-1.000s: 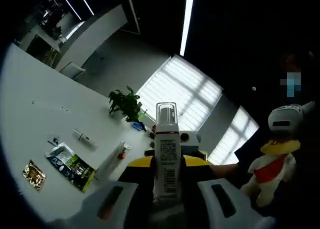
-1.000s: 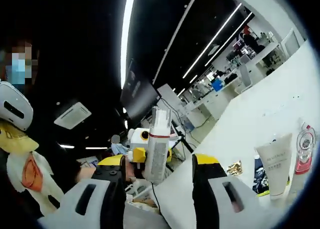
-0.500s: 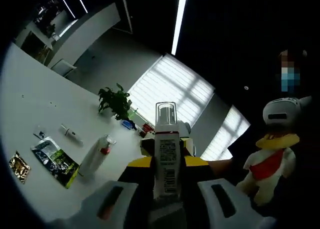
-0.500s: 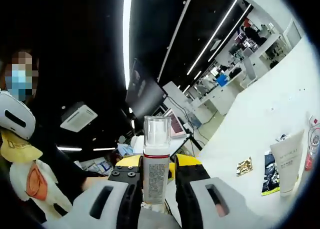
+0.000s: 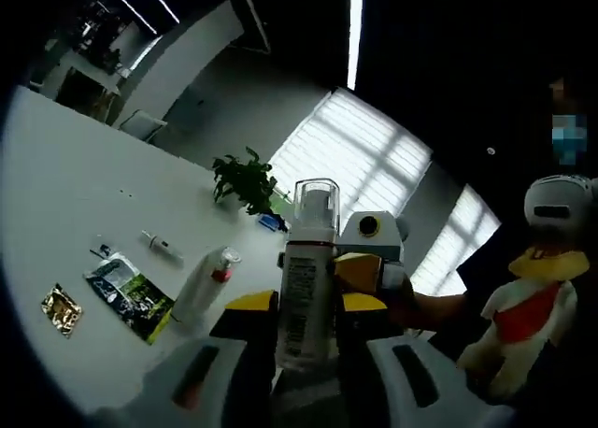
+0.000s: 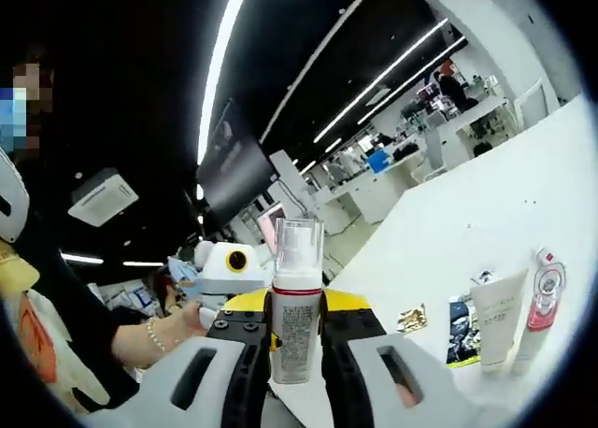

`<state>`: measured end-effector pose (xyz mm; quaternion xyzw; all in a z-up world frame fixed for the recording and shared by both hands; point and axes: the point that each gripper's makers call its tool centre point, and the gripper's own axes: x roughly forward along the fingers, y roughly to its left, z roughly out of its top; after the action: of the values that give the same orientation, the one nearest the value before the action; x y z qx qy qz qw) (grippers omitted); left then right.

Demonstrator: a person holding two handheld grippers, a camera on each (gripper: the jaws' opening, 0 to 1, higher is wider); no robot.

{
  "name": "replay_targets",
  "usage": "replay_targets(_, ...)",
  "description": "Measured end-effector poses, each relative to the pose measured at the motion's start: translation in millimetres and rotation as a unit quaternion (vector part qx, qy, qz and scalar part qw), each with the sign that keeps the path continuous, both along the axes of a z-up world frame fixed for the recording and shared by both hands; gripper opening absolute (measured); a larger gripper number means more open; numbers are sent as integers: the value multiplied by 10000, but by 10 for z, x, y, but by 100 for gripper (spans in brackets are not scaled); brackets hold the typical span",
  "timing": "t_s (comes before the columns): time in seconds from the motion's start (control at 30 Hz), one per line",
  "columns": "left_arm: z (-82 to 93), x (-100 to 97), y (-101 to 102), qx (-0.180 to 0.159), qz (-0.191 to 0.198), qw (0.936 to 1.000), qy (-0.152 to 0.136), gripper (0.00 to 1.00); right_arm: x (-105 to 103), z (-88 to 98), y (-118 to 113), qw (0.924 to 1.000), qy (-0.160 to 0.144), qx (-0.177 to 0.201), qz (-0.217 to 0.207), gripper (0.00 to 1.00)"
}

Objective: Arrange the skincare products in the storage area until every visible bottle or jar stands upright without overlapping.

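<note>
Partly tongs-hidden pump bottle (image 6: 296, 316) base.

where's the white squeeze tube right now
In the right gripper view the white squeeze tube stands cap-down on the white table at the right, between a dark green sachet and a clear bottle with a red neck.

The right gripper (image 6: 285, 377) clamps a clear-capped pump bottle (image 6: 297, 306) upright between its jaws, above a white table (image 6: 486, 222). To the right stand a white tube (image 6: 496, 318) and a red-trimmed bottle (image 6: 533, 321), just beside each other, with flat sachets (image 6: 462, 328) behind them.
</note>
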<state>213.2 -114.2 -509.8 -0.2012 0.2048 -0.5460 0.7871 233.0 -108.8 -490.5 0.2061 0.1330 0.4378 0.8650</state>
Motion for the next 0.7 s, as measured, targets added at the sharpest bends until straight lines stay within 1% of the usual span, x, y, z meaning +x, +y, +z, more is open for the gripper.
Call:
replay_targets(0.03, -8, 27, 3, 177, 220, 9995, -169, 21, 13, -9, -16, 9998, -28, -144, -126, 19)
replay_targets(0.07, -10, 27, 3, 238, 279, 9991, -213, 21, 13, -14, -23, 9992, -59, -313, -226, 19)
replay_targets(0.1, -12, 19, -2, 366, 351, 9981, -337, 20, 20, -16, -31, 9986, -98, -425, -296, 19)
replay_targets(0.13, -8, 29, -1, 536, 515, 9958, -533, 20, 30, -12, -44, 9972, -179, -574, -439, 19)
replay_targets(0.17, -15, 37, 2, 753, 700, 9924, -682, 20, 21, -16, -29, 9957, -228, -737, -522, 19)
replay_targets(0.2, -44, 74, 45, 915, 819, 9890, -824, 20, 41, -35, -54, 9925, -255, -947, -733, 19)
replay_targets(0.23, -65, 107, 59, 1109, 1058, 9837, -938, 21, 55, -45, -68, 9902, -270, -1043, -891, 19)
replay_targets(0.27, -81, 117, 65, 1245, 1275, 9794, -952, 21, 62, -46, -71, 9885, -318, -1095, -995, 19)
replay_targets(0.3, -94, 106, 50, 1316, 1357, 9770, -989, 20, 72, -77, -79, 9865, -346, -1175, -1089, 19)
replay_targets(0.33, -92, 113, 33, 1438, 1452, 9708, -1259, 20, 58, -90, -60, 9869, -335, -1141, -1090, 19)
replay_targets(0.37, -88, 112, 24, 1511, 1514, 9664, -1428, 20, 74, -121, -63, 9866, -308, -1129, -1135, 19)
replay_targets(0.4, -100, 100, 5, 1594, 1661, 9626, -1425, 20, 70, -134, -63, 9869, -273, -1095, -1150, 19)
replay_targets(0.43, -108, 89, -12, 1591, 1699, 9624, -1400, 21, 66, -141, -64, 9874, -213, -1038, -1176, 19)
replay_targets(0.47, -121, 95, -18, 1603, 1762, 9609, -1415, 22, 57, -139, -67, 9876, -205, -1002, -1188, 19)
replay_targets(0.53, -110, 99, -9, 1702, 1963, 9533, -1540, 20, 45, -142, -82, 9875, -167, -935, -1258, 19)
replay_targets(0.57, -118, 94, -17, 1708, 1998, 9527, -1524, 20, 36, -136, -125, 9871, -145, -890, -1324, 19)
replay_targets(0.63, -133, 80, -21, 1700, 2036, 9525, -1492, 19, 23, -135, -137, 9853, -247, -983, -1373, 19)
replay_targets(0.67, -133, 61, -32, 1729, 2019, 9519, -1525, 19, 9, -141, -142, 9852, -280, -1049, -1328, 19)
replay_targets(0.7, -136, 56, -30, 1719, 1980, 9532, -1507, 19, -45, -152, -131, 9858, -240, -1043, -1296, 19)
